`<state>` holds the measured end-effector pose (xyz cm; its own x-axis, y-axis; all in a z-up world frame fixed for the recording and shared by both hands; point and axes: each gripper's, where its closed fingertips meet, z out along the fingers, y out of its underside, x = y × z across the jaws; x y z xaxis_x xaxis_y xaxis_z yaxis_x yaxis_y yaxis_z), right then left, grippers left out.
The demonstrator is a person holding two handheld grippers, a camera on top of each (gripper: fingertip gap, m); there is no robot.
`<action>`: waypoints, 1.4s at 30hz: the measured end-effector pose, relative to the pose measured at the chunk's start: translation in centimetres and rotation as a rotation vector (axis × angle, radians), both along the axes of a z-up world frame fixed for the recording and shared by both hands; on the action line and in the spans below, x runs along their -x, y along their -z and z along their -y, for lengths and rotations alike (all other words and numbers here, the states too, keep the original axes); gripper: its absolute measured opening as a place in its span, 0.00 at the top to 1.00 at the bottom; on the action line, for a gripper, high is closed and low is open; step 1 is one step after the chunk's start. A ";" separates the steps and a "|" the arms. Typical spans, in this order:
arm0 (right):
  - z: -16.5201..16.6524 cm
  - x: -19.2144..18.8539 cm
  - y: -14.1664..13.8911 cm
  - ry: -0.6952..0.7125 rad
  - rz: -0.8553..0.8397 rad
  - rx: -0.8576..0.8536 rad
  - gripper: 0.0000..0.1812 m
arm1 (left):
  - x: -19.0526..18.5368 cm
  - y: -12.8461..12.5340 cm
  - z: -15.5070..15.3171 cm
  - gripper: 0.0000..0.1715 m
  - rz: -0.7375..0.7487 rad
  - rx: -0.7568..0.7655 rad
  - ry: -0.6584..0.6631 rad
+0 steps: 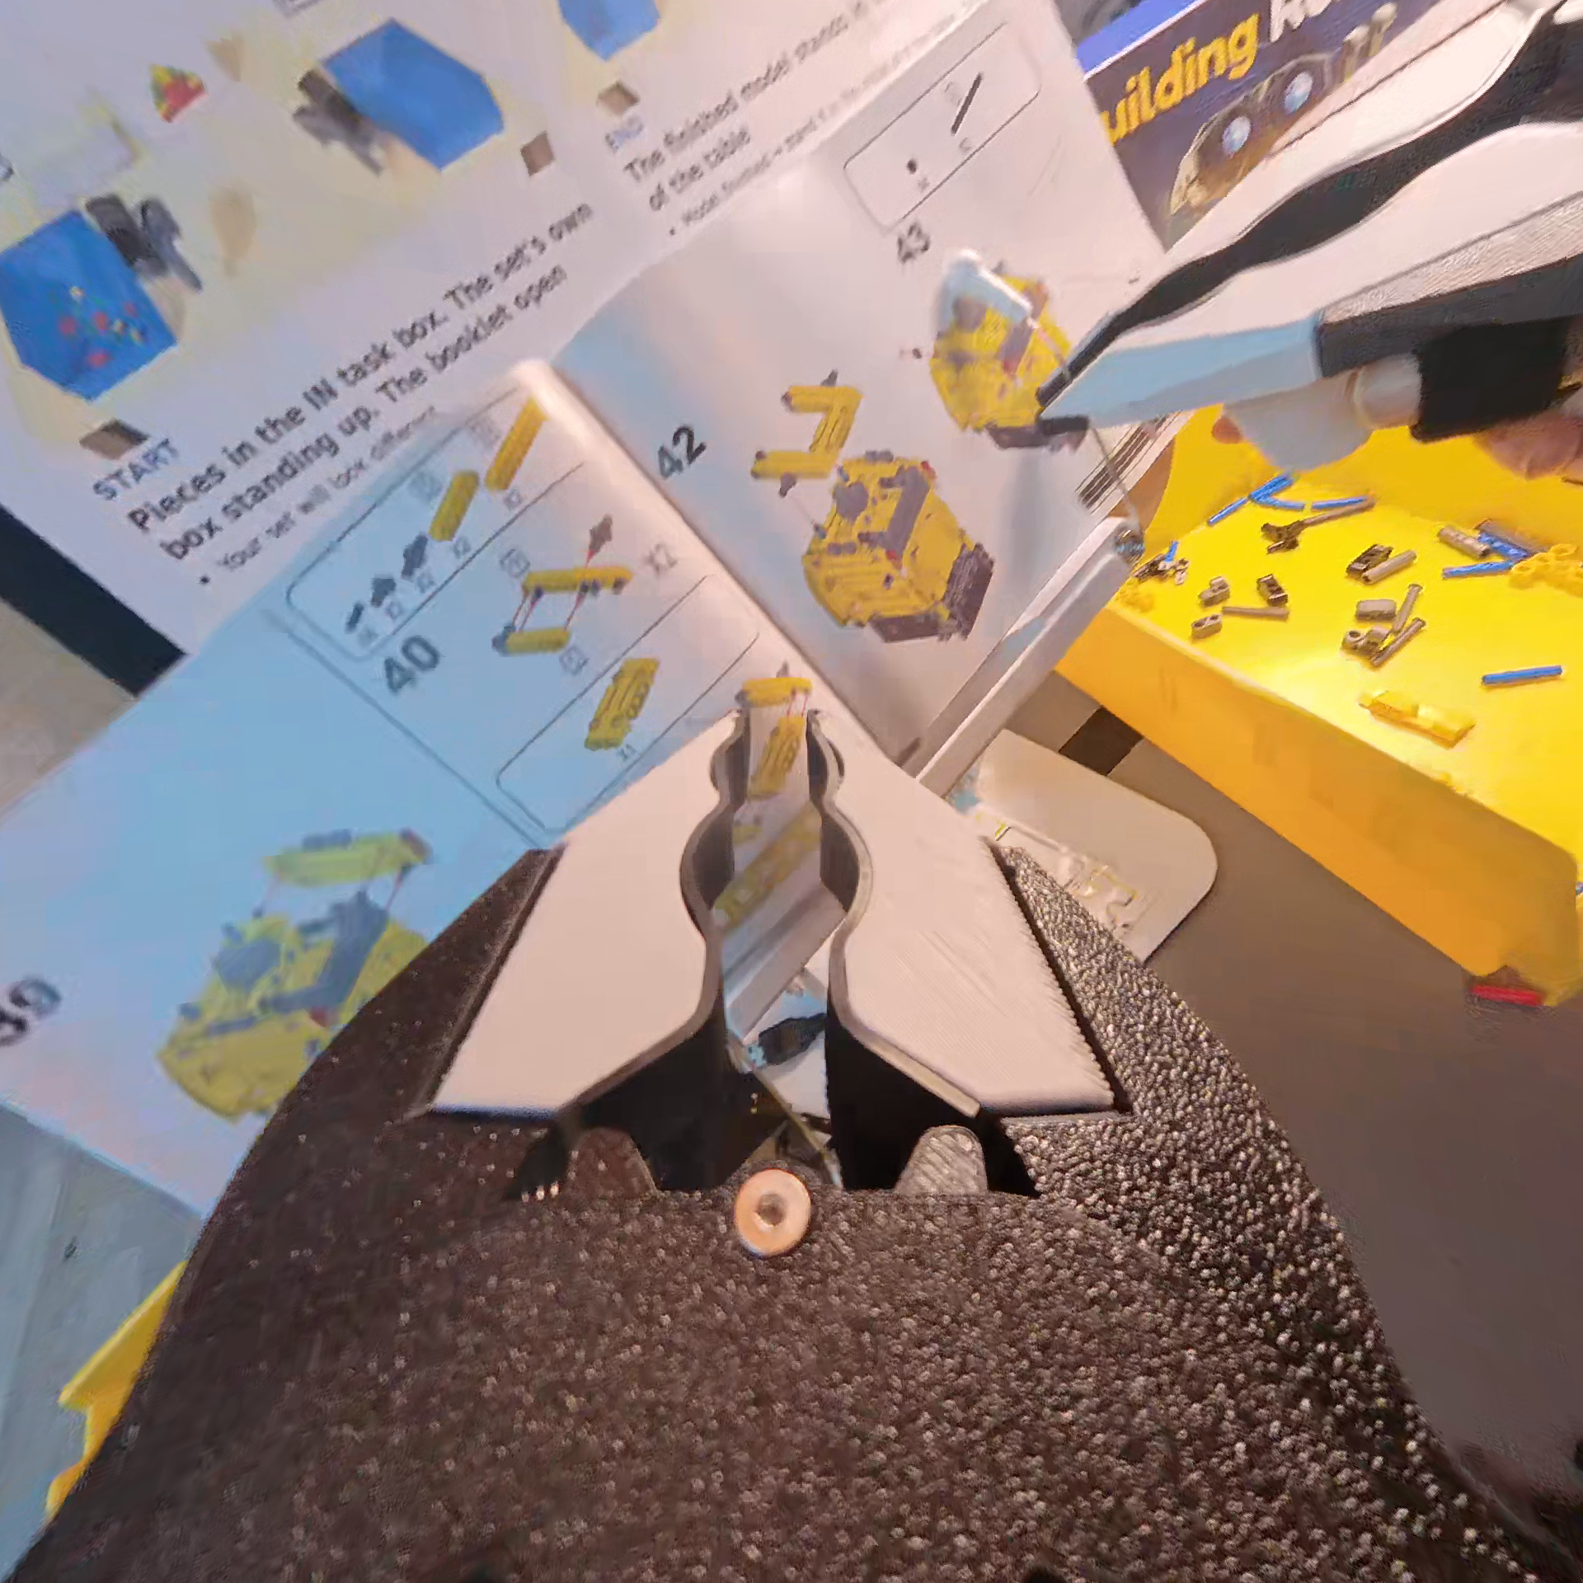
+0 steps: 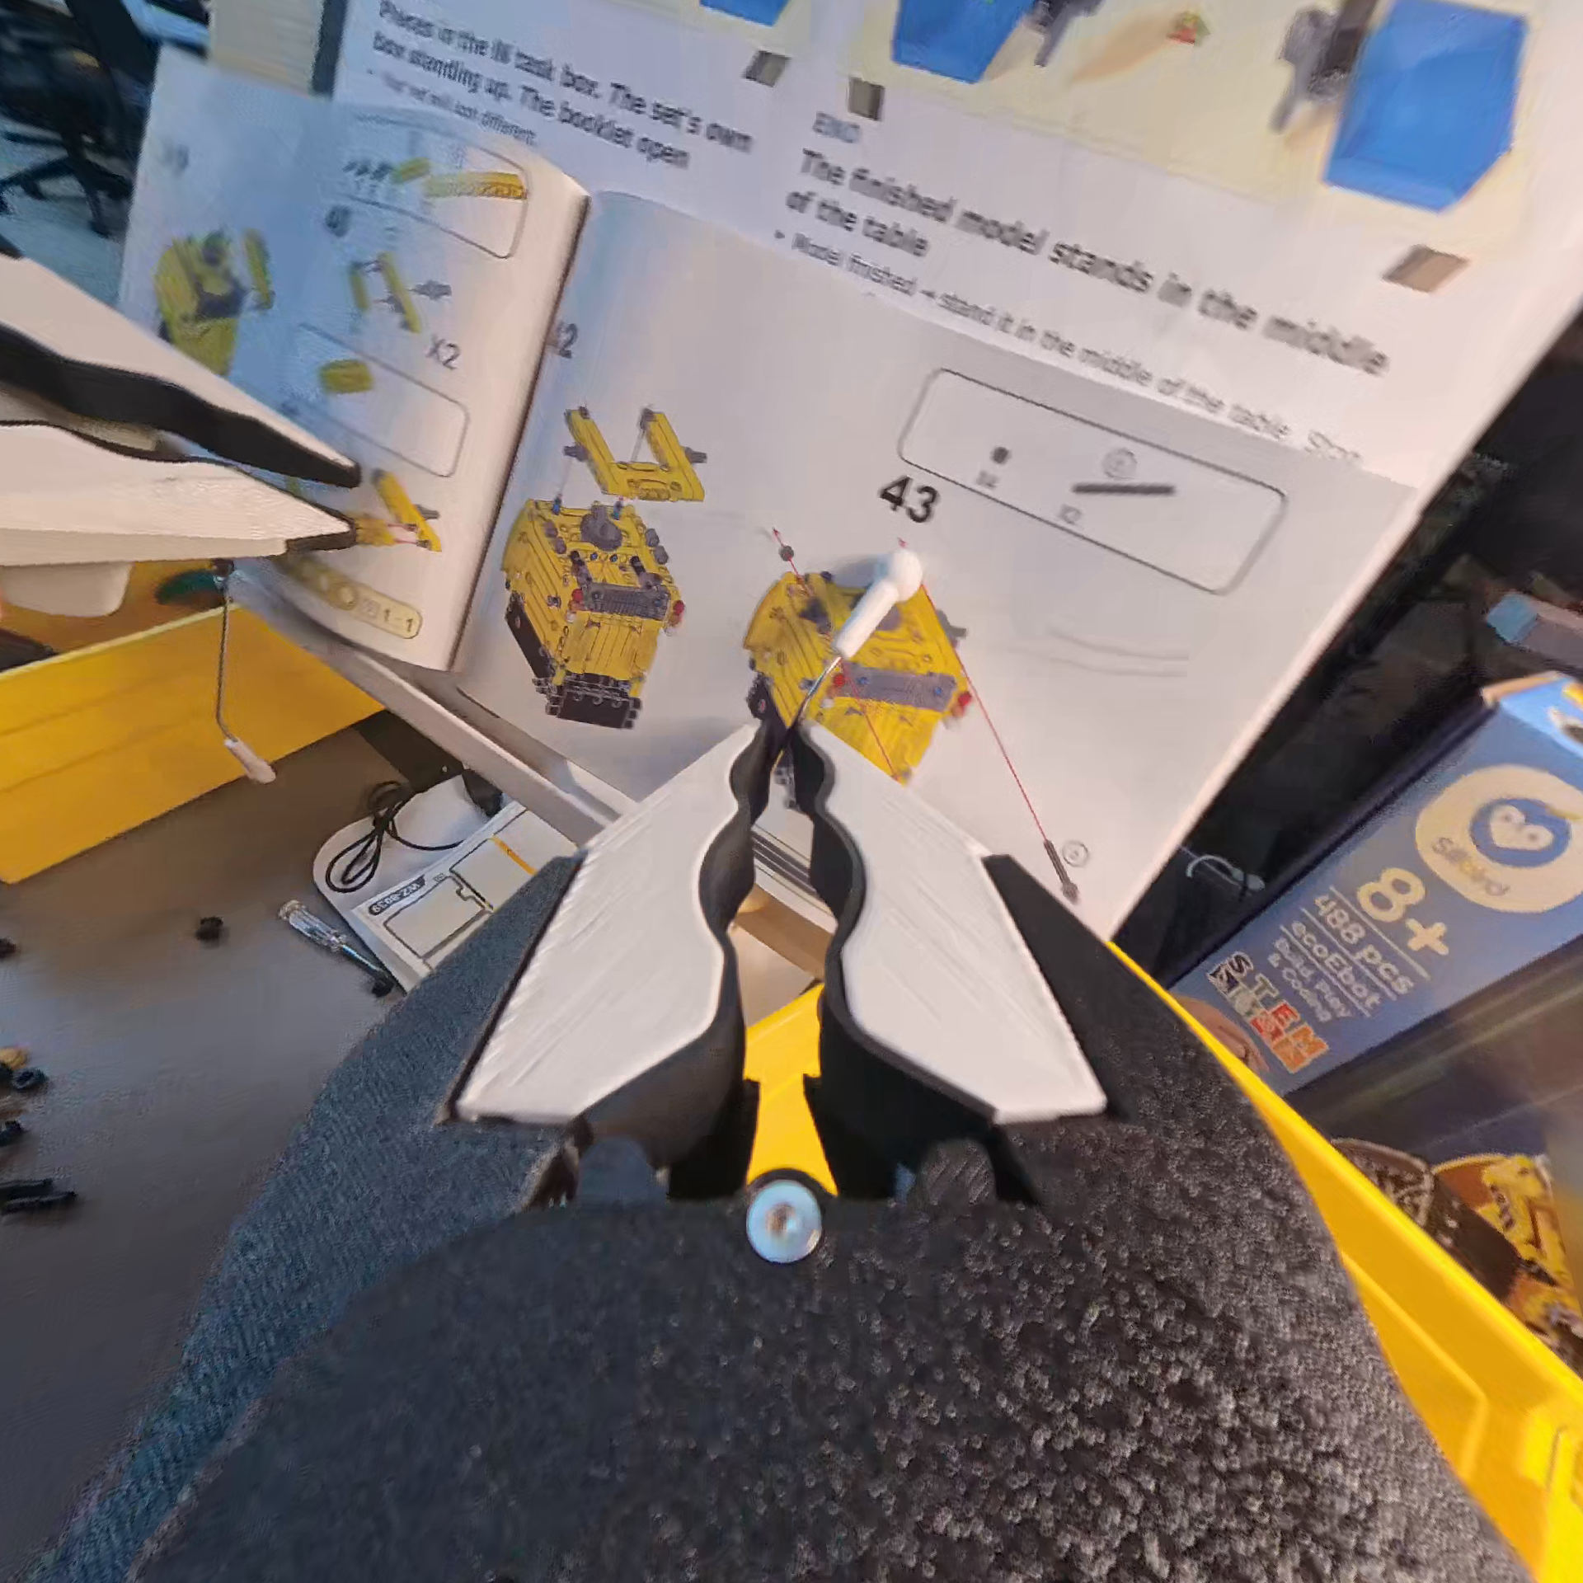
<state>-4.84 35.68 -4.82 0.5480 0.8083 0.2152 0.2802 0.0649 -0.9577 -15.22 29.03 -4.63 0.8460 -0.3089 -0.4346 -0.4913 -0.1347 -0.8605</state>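
An open instruction booklet (image 1: pixel 728 548) leans on a white stand (image 1: pixel 1011 685), showing drawings of a yellow model. My left gripper (image 1: pixel 773 728) is shut on the lower edge of the booklet's left page, which runs between its fingers. In the right wrist view it (image 2: pixel 351 505) comes in from the left at that curled page. My right gripper (image 2: pixel 781 741) is shut on the thin wire of the stand's white-tipped page holder (image 2: pixel 882 591), which lies over the right page (image 2: pixel 728 411). In the left wrist view the right gripper (image 1: pixel 1049 407) is at the page's right edge.
A large printed sheet (image 2: pixel 1071 214) stands behind the booklet. A yellow tray (image 1: pixel 1268 745) with several small parts lies to the right. A blue box (image 2: pixel 1413 899) stands at the right. A second wire holder (image 2: pixel 224 677) hangs at the left, by a yellow bin (image 2: pixel 128 737). A small screwdriver (image 2: pixel 334 942) lies on the table. My hands' fingertips stand some 12 cm from each other.
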 end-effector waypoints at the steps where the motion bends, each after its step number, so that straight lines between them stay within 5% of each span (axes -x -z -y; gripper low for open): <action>1: 0.4 0.6 -0.1 -0.022 0.028 -0.030 0.99 | 0.7 0.3 -0.1 0.93 -0.017 0.008 -0.016; 11: 3.5 4.2 3.0 -0.213 0.549 -0.446 1.00 | 2.9 0.9 -1.0 1.00 -0.003 0.006 -0.026; 15: 3.5 3.9 2.8 -0.188 0.492 -0.389 0.97 | 3.3 1.1 -0.5 0.99 0.028 0.017 -0.015; 20: 6.1 2.0 2.0 -0.231 0.347 -0.222 0.81 | 3.1 0.2 1.6 0.91 0.114 -0.002 0.064; 26: 13.7 -3.8 -1.8 -0.330 0.135 -0.009 0.73 | 2.2 -0.3 8.1 0.82 0.245 -0.035 0.179; 32: 22.8 -12.5 -3.4 -0.376 0.041 0.058 0.68 | 0.7 3.5 16.6 0.76 0.354 0.059 0.282; 37: 27.0 -19.3 2.7 -0.301 0.125 0.167 0.74 | -1.8 7.2 23.1 0.75 0.444 0.209 0.379; 42: 28.7 -21.5 10.7 -0.210 0.271 0.258 0.45 | -4.3 9.1 26.4 0.75 0.397 0.261 0.444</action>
